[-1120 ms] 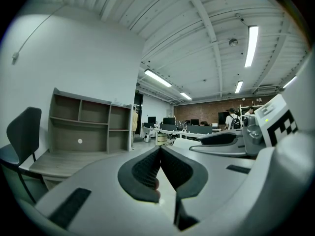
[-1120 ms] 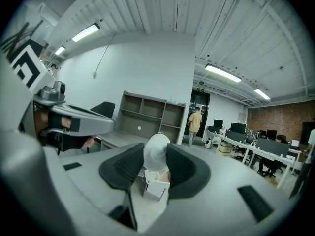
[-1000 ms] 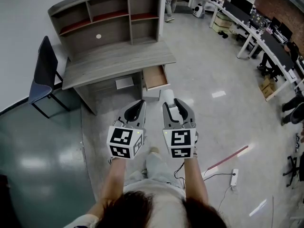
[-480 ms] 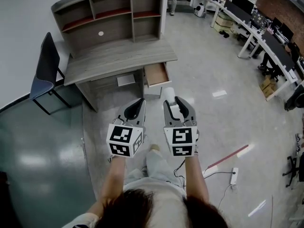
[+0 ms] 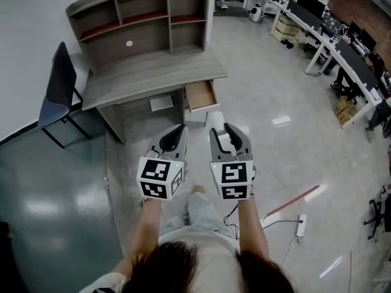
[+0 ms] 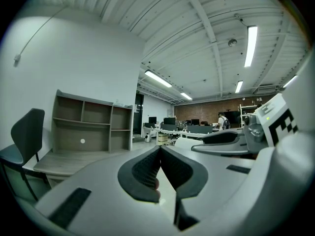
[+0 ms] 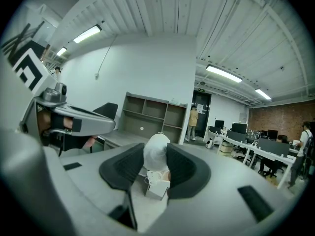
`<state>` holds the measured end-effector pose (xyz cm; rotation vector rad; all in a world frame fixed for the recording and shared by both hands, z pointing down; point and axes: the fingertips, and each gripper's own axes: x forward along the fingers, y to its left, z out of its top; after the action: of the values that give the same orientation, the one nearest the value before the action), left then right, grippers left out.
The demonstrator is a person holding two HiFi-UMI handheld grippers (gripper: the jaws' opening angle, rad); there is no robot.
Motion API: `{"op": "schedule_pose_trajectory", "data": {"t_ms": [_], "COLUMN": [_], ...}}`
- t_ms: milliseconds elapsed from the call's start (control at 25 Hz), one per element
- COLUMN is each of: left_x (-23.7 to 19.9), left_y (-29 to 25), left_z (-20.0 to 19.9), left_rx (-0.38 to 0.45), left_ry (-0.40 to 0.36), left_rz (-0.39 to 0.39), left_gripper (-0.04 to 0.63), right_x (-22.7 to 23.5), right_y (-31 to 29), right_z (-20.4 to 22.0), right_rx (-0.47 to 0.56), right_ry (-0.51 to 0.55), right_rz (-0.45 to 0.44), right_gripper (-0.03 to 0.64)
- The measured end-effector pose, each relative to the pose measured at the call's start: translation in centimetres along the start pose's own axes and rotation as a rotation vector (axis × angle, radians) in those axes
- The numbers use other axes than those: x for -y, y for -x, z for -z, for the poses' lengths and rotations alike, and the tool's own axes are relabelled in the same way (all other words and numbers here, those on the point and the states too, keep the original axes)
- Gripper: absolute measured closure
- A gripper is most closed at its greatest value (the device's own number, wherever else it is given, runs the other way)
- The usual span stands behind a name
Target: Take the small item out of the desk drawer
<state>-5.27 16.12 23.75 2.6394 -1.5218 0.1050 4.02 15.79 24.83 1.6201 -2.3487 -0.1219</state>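
The grey desk (image 5: pixel 153 72) stands ahead, its small drawer (image 5: pixel 200 96) pulled open at the right front. My right gripper (image 5: pixel 221 129) is held over the floor in front of the desk, shut on a small white rounded item (image 5: pixel 215 121). In the right gripper view the white item (image 7: pixel 156 156) sits pinched between the dark pads, with a little white box-shaped part below it. My left gripper (image 5: pixel 177 133) hovers beside it, shut with nothing inside; in the left gripper view its pads (image 6: pixel 147 166) meet at the tip.
A shelf hutch (image 5: pixel 146 23) tops the desk and a dark chair (image 5: pixel 58 93) stands at its left. Rows of office desks (image 5: pixel 342 47) fill the far right. A power strip (image 5: pixel 300 227) and a red-white strip (image 5: pixel 293 203) lie on the floor at right.
Both grippers stay where they were, the right one still shut on the white item. The head view has shifted slightly, and a person at the far doorway has walked out of sight.
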Motion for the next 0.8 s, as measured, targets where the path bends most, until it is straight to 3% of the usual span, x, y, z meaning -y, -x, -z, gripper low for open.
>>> {"op": "schedule_pose_trajectory", "data": {"t_ms": [800], "left_x": [-1.2], "left_y": [-0.7], "left_z": [0.5], "left_rx": [-0.016], "left_ry": [0.017], "left_rz": [0.007], "left_gripper": [0.578], "right_x": [0.0], "right_y": [-0.9], "right_z": [0.0], "right_rx": [-0.006], "right_ry": [-0.023], "right_rz": [0.013], "right_gripper": [0.462]}}
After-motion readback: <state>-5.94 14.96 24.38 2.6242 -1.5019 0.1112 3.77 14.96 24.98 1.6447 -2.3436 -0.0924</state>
